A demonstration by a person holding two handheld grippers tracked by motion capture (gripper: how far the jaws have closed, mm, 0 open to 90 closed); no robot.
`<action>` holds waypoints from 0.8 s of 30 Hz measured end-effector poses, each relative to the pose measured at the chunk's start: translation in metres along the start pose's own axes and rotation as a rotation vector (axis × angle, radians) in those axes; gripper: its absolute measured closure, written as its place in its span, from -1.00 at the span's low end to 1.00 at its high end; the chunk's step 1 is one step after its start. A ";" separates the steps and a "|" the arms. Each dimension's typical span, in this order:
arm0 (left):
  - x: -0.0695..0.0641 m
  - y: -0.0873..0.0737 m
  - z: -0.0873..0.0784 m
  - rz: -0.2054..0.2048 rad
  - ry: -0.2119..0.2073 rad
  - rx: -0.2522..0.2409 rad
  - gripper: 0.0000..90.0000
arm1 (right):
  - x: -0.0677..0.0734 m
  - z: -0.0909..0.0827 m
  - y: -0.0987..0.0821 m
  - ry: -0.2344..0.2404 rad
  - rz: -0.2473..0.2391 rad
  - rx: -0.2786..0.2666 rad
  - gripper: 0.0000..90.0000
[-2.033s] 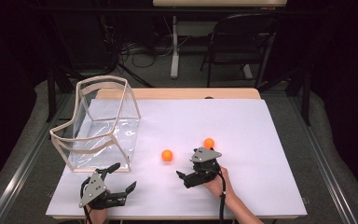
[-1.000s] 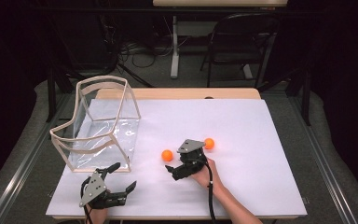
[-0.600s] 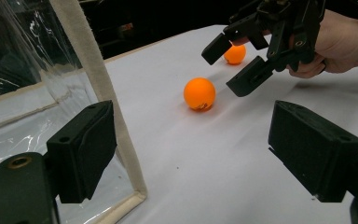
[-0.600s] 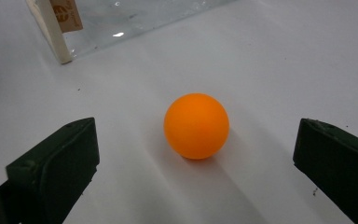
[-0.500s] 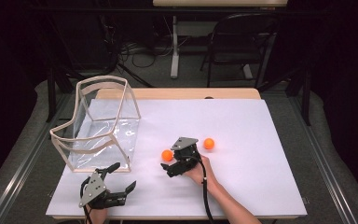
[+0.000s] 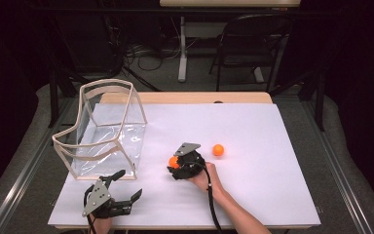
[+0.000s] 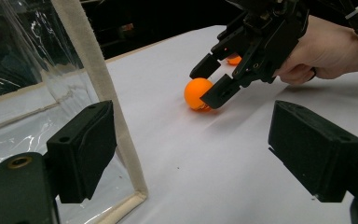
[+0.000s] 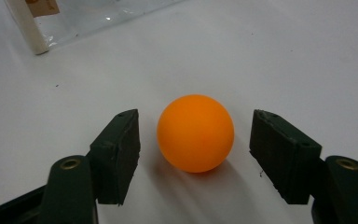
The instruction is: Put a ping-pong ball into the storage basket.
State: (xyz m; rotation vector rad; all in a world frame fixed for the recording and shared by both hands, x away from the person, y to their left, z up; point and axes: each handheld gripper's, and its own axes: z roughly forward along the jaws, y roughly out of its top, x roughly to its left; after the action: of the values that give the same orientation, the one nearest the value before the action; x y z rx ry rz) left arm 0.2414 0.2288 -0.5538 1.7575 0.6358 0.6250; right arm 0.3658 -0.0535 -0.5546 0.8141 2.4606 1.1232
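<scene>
Now the right gripper (image 6: 176,168) has moved left over the ball (image 8: 196,133) near the table's (image 6: 272,195) middle; its jaws have just been closing but do not touch it yet. Left gripper (image 6: 121,187) rests open at the front edge.

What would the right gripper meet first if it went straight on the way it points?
The orange ball, already between the closing jaws of the right gripper with gaps either side. Beyond it, probably the clear container's corner.

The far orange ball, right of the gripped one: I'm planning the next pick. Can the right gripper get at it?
Probably yes: the far ball lies on bare table beside the right gripper, nothing between, though its jaws now straddle the near ball.
</scene>
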 end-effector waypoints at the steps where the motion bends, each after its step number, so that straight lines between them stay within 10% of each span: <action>1: 0.000 0.000 0.000 -0.001 0.000 0.000 -0.66 | 0.000 0.000 0.000 -0.002 -0.001 0.000 -0.24; 24: 0.000 0.000 0.000 0.000 0.003 -0.002 -0.66 | 0.003 0.005 0.001 -0.020 -0.010 0.037 0.11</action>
State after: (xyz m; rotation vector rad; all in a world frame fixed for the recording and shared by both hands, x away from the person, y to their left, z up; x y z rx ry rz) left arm 0.2414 0.2292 -0.5536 1.7545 0.6370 0.6280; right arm 0.3659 -0.0483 -0.5577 0.8187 2.4732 1.0645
